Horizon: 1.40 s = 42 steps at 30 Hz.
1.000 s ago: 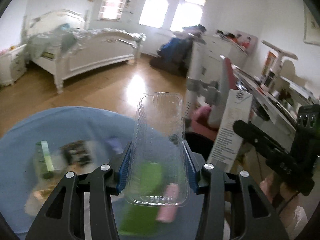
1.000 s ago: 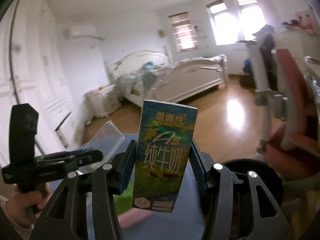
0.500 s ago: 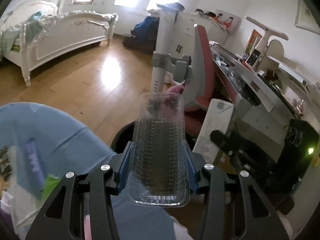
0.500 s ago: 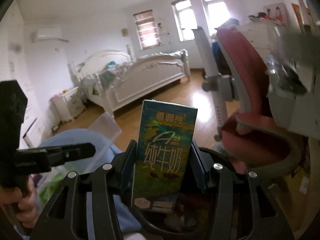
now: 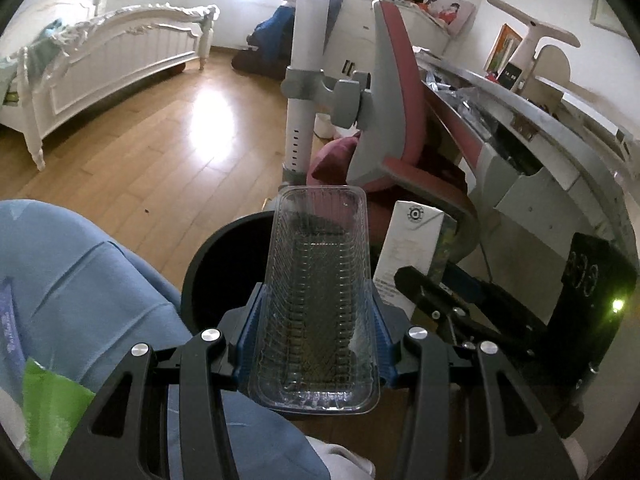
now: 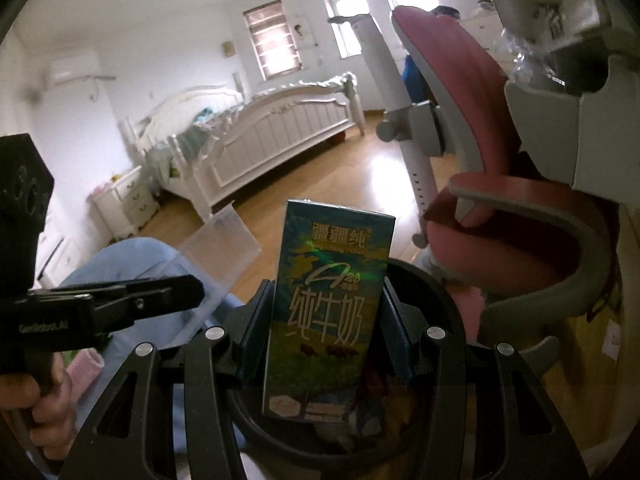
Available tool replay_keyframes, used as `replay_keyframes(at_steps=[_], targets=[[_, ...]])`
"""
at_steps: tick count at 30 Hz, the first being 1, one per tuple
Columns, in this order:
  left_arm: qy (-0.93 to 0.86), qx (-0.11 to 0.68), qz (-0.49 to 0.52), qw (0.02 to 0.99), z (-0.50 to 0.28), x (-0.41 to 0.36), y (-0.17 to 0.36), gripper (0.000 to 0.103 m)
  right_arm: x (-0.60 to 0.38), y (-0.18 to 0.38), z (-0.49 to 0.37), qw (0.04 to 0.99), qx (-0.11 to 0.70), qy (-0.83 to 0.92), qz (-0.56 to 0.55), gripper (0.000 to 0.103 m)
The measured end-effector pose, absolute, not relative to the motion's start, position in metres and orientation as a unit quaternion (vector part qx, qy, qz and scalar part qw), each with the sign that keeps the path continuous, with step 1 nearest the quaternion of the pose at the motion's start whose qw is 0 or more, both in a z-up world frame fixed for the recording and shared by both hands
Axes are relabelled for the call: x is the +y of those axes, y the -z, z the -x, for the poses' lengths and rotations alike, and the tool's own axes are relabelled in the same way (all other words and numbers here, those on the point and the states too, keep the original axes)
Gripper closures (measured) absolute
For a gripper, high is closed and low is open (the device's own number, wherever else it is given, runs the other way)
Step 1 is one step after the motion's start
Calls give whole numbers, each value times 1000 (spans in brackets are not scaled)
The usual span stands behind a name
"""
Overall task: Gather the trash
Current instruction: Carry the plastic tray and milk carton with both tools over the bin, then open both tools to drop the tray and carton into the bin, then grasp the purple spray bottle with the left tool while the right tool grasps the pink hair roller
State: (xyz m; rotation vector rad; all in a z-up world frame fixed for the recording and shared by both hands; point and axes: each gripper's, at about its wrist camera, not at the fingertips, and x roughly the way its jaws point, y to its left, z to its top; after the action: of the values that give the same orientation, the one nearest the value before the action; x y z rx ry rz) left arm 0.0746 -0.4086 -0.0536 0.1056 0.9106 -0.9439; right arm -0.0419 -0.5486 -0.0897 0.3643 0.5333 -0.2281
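Note:
My left gripper [image 5: 316,330] is shut on a clear plastic tray [image 5: 318,304], held upright over the black round trash bin [image 5: 216,264]. My right gripper [image 6: 326,320] is shut on a green and blue milk carton [image 6: 326,312], held upright above the same bin [image 6: 436,292], which holds some trash. The carton [image 5: 412,256] and the right gripper [image 5: 472,312] show at the right of the left wrist view. The clear tray [image 6: 218,260] and the left gripper [image 6: 120,304] show at the left of the right wrist view.
A table with a blue cloth [image 5: 80,280] lies left of the bin, with a green packet [image 5: 48,412] on it. A pink and grey chair [image 5: 400,120] and a cluttered desk [image 5: 540,140] stand right of the bin. A white bed [image 5: 100,64] stands far across the wooden floor.
Both grippers have swung right from over the blue table to above the black bin, each still holding its item.

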Motion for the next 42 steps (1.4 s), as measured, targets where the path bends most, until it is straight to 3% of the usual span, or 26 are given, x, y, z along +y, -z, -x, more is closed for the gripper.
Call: replay_keyframes(at_steps=[13, 15, 19, 30, 39, 41, 42], targets=[[438, 435, -47, 785, -81, -415, 60, 53, -550, 99, 25, 933, 284, 110, -190, 51], [440, 440, -41, 782, -82, -414, 62, 52, -551, 98, 23, 932, 285, 112, -193, 45], [444, 438, -36, 781, -81, -411, 59, 32, -554, 96, 21, 931, 282, 118, -199, 29], [430, 407, -13, 806, -67, -356, 25, 32, -520, 75, 20, 935, 286, 86, -192, 28], [332, 400, -3, 854, -74, -228, 20, 32, -443, 58, -4, 919, 336, -41, -202, 27], [306, 413, 2, 858, -82, -199, 29, 32, -419, 62, -12, 908, 360, -64, -205, 30], [290, 422, -1, 859, -87, -184, 35, 32, -410, 63, -16, 904, 370, -71, -203, 40]])
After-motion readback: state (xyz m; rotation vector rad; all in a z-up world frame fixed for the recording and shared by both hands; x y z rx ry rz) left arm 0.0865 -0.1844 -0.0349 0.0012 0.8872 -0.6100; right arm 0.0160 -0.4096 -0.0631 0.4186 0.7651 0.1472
